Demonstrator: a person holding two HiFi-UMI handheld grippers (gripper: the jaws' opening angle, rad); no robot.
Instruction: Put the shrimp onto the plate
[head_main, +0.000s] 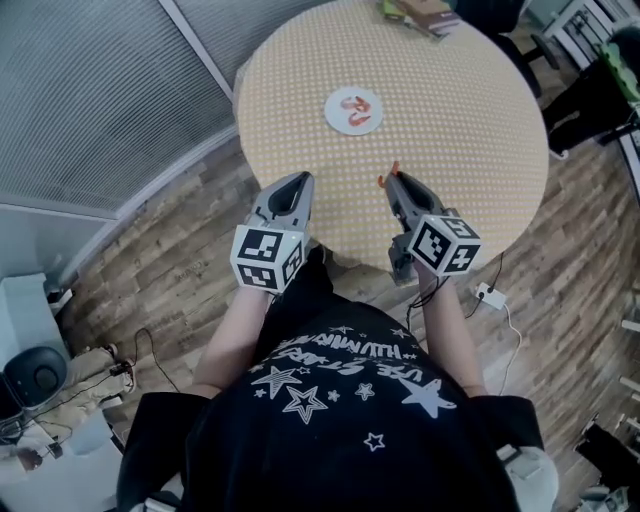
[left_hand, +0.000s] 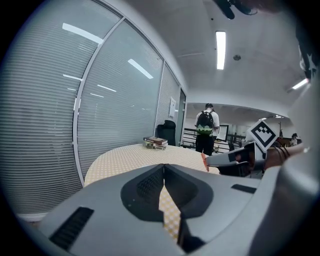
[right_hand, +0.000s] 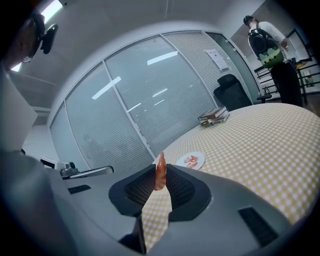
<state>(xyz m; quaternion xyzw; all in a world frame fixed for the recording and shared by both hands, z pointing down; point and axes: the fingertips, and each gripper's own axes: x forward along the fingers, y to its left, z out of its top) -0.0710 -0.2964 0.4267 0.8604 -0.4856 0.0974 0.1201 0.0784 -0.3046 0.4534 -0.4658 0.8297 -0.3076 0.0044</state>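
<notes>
We hold the right gripper over the near edge of the round, yellow-checked surface. Its jaws are closed on an orange shrimp, which stands upright between them with its tip poking above. Our left gripper hangs beside it at the near-left edge of the surface, jaws pressed together with nothing between them. The white plate lies toward the middle of the surface, well apart from both grippers, and carries two other shrimp. A stack of books sits at the far edge. Beyond the surface, a person with a backpack stands facing away.
</notes>
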